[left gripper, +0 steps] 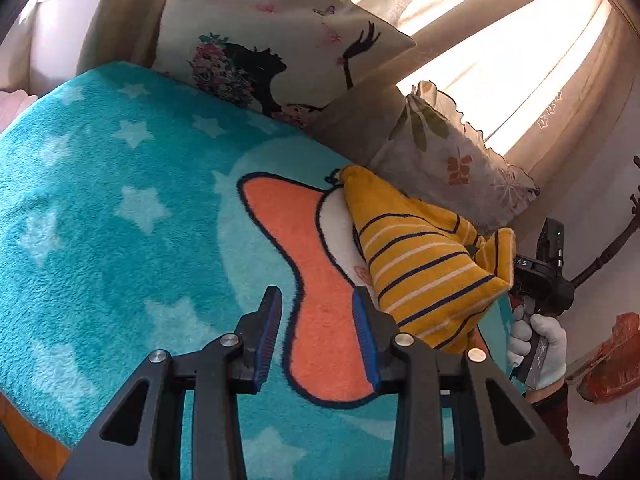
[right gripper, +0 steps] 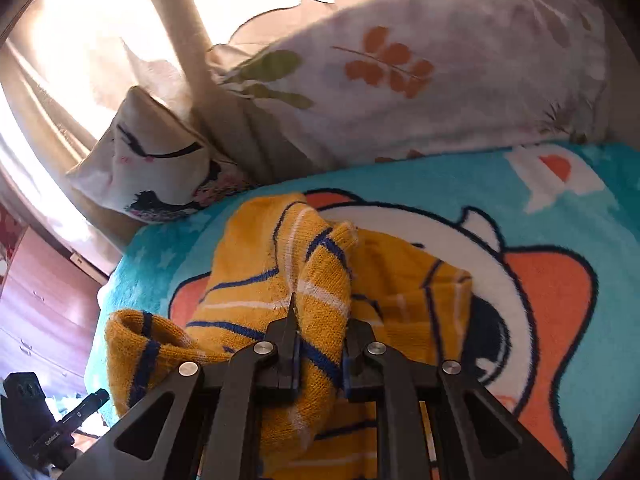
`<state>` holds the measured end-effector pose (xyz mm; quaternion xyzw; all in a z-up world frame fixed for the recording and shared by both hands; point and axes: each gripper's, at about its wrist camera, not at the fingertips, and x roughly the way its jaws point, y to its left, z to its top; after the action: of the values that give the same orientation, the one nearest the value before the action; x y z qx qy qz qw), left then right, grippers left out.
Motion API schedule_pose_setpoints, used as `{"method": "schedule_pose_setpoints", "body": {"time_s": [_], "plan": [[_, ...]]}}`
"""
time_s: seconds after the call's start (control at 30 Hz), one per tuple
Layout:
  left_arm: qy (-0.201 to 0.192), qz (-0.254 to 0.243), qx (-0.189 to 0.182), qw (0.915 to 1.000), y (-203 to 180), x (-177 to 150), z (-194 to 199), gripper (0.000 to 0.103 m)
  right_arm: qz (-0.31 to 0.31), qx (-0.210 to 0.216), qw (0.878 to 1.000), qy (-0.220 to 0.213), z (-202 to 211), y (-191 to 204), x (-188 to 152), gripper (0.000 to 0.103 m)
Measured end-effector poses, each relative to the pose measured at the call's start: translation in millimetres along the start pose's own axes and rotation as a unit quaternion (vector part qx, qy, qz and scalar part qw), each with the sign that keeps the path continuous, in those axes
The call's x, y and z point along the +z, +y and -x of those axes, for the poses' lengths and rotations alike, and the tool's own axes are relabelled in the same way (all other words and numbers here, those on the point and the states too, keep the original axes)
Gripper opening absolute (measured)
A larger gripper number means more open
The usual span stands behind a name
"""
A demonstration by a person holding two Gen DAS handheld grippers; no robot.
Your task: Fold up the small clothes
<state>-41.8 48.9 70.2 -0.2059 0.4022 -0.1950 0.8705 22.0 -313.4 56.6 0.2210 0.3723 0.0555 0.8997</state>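
I read the left gripper (left gripper: 322, 334) as released — its blue pads (left gripper: 267, 332) stand apart over the blanket (left gripper: 100, 208) with nothing between them. The right gripper (right gripper: 320, 344) is clenched on a bunched fold of the sweater (right gripper: 256, 280); yellow knit fills the gap between its fingers.

In the left view the sweater (left gripper: 424, 264) is lifted in a peak off the blanket, near the bed's far edge, with its lower hem toward the right edge. A gloved hand (left gripper: 538, 344) holds the right tool's handle just beyond that edge.

Surroundings:
- A leaf-print pillow (right gripper: 420, 80) lies along the far edge, close behind the sweater.
- A cushion (left gripper: 264, 48) with a black silhouette print leans against the curtain (left gripper: 500, 60) at the far edge.
- Wooden drawers (right gripper: 44, 304) stand off the bed's left side in the right view.

The sweater hides part of the orange figure (left gripper: 320, 280) on the blanket. One cuff (right gripper: 136, 328) hangs open at the sweater's left.
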Motion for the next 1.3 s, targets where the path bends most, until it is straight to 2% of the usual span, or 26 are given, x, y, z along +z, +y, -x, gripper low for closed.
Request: {"method": "schedule_pose_setpoints", "body": {"time_s": [0.13, 0.2, 0.23, 0.27, 0.37, 0.43, 0.53, 0.6, 0.63, 0.67, 0.73, 0.8, 0.87, 0.93, 0.97, 1.03, 1.1, 1.2, 1.27, 1.3], "plan": [[0.029, -0.032, -0.025, 0.9988, -42, 8, -33, 0.037, -0.046, 0.021, 0.999, 0.015, -12, -48, -20, 0.016], [0.039, -0.049, -0.036, 0.9974, -66, 14, -54, 0.039, -0.060, 0.037, 0.997, 0.011, -15, -59, -25, 0.024], [0.044, -0.059, -0.039, 0.9965, -77, 16, -66, 0.041, -0.066, 0.038, 0.997, 0.005, -12, -63, -26, 0.035], [0.051, -0.069, -0.038, 0.9956, -88, 18, -77, 0.041, -0.072, 0.036, 0.997, 0.000, -7, -66, -26, 0.039], [0.082, -0.089, -0.054, 0.9911, -116, 13, -113, 0.041, -0.079, 0.024, 0.996, -0.036, 22, -77, -23, 0.039], [0.100, -0.101, -0.039, 0.9890, -130, 4, -135, 0.042, -0.068, 0.019, 0.995, -0.067, 46, -70, -17, 0.039], [0.103, -0.126, -0.011, 0.9865, -143, -16, -152, 0.042, -0.038, 0.048, 0.995, -0.083, 72, -44, -13, 0.037], [0.086, -0.157, 0.010, 0.9839, -152, -25, -151, 0.042, -0.014, 0.071, 0.994, -0.083, 79, -24, -12, 0.027], [0.084, -0.169, 0.016, 0.9819, -155, -27, -150, 0.043, -0.003, 0.081, 0.994, -0.078, 80, -16, -13, 0.017], [0.084, -0.174, 0.016, 0.9810, -156, -28, -148, 0.042, 0.003, 0.085, 0.994, -0.071, 74, -9, -12, 0.015], [0.088, -0.164, 0.005, 0.9825, -150, -24, -137, 0.042, 0.011, 0.060, 0.997, -0.043, 55, -4, -19, 0.015], [0.080, -0.143, -0.013, 0.9864, -138, -18, -118, 0.042, -0.010, 0.035, 0.999, 0.001, 29, -20, -36, 0.015], [0.056, -0.130, -0.015, 0.9898, -124, -8, -99, 0.045, -0.050, 0.037, 0.997, 0.038, 10, -46, -64, 0.015], [0.043, -0.120, -0.008, 0.9919, -108, 4, -93, 0.062, -0.084, 0.050, 0.994, 0.037, 9, -66, -89, 0.015], [0.042, -0.112, -0.005, 0.9928, -100, 9, -95, 0.066, -0.096, 0.058, 0.993, 0.040, 11, -72, -97, 0.015], [0.060, -0.087, -0.008, 0.9944, -85, 18, -109, 0.068, -0.105, 0.062, 0.992, 0.045, 17, -76, -105, 0.015], [0.090, -0.068, -0.021, 0.9934, -73, 20, -127, 0.068, -0.093, 0.054, 0.993, 0.053, 21, -74, -100, 0.015], [0.122, -0.070, -0.028, 0.9896, -71, 18, -153, 0.072, -0.087, 0.047, 0.995, 0.012, 43, -72, -75, 0.032], [0.130, -0.070, -0.041, 0.9882, -72, 18, -167, 0.080, -0.073, 0.024, 0.997, -0.031, 52, -69, -56, 0.073], [0.132, -0.062, -0.055, 0.9878, -72, 19, -172, 0.085, -0.062, 0.012, 0.997, -0.045, 50, -66, -47, 0.080]]}}
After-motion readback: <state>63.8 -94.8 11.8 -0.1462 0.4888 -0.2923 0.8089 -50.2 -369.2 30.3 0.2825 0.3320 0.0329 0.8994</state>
